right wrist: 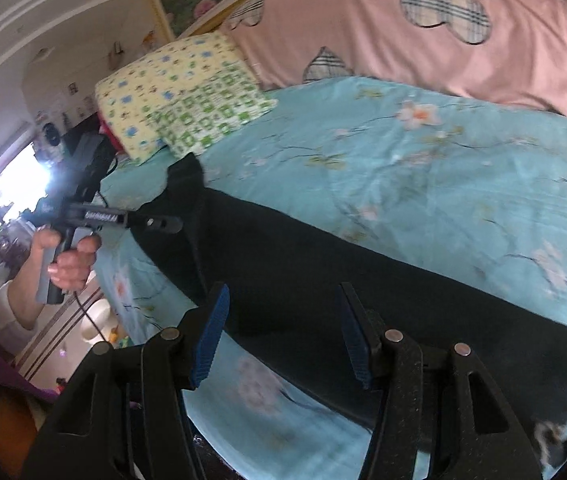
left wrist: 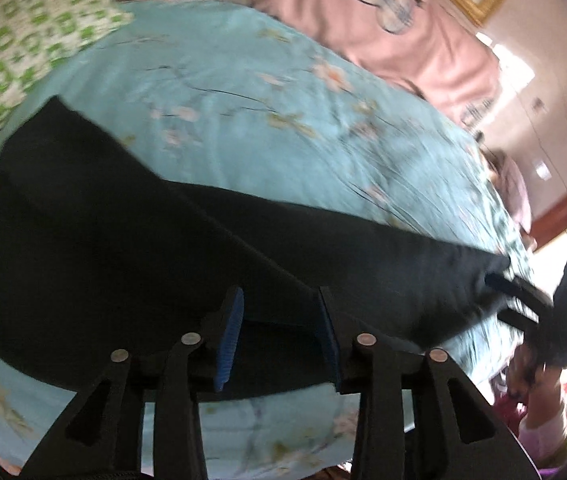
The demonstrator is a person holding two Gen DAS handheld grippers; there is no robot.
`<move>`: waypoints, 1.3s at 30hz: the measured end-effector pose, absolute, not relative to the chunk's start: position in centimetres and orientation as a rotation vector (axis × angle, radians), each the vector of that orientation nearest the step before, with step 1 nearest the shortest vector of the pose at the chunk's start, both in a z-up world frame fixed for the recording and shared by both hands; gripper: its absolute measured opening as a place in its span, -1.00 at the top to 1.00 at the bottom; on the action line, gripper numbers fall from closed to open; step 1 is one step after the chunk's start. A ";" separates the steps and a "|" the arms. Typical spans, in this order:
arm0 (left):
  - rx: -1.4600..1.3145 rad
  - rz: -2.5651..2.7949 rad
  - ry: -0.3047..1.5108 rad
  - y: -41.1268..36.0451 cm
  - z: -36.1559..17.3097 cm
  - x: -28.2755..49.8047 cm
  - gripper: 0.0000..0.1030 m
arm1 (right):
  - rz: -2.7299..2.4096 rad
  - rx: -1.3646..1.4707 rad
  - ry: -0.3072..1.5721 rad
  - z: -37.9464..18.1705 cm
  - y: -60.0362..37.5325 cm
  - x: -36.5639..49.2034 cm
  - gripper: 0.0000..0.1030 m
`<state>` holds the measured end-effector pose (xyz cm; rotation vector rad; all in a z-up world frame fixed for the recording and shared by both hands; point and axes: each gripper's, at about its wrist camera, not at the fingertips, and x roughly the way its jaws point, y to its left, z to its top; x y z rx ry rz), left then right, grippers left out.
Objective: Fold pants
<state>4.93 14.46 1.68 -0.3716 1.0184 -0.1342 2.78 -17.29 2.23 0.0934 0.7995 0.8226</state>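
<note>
Starting at my left, the left gripper (left wrist: 279, 332) hangs above the bed with its blue pads (left wrist: 229, 344) parted about halfway and nothing pinched between them; the black cloth seen in the gap lies on the bed below, apart from the pads as far as I can tell. In the right wrist view I see the same gripper from the side, held by a hand (right wrist: 69, 260) at the left edge of the bed, its tips over the upper end of the pants (left wrist: 163, 248). The pants lie flat as one long dark band across the turquoise flowered bedspread (left wrist: 251, 92), running from near the green-patterned pillow (right wrist: 211, 116) down toward my right, and they look already doubled leg on leg, which I judge explains why both tools are empty: the cloth has been laid down and let go. Beyond it a pink sheet (right wrist: 363, 28) with plaid hearts covers the head of the bed. Moving right, the right gripper (right wrist: 283, 336) sits over the lower stretch of the band, also about half open and holding nothing, the near edge of the cloth visible between its fingers. I read this placement, one tool at each end, as set up for taking both ends for the next fold across the length.
</note>
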 end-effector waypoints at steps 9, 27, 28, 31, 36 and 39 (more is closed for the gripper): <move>-0.512 0.054 1.044 19.5 2.7 7.9 0.08 | 0.941 0.089 0.842 1.2 -11.5 5.0 -0.10; -0.325 0.380 1.420 21.6 -0.6 19.3 0.06 | 1.162 0.017 0.940 -1.6 -0.8 8.3 -0.10; -0.316 0.394 1.430 21.7 -0.9 19.7 0.06 | 1.171 0.025 0.951 -2.0 -0.5 8.5 -0.10; -0.269 0.416 1.452 21.7 -1.6 20.1 0.14 | 1.193 0.039 0.972 -2.6 0.2 8.8 -0.10; -0.251 0.407 1.416 21.9 -1.6 18.9 0.81 | 1.216 0.032 1.004 -3.4 1.0 8.5 0.23; -0.283 0.387 1.342 22.2 -0.3 15.9 0.93 | 1.215 0.024 0.991 -3.3 1.0 8.1 0.84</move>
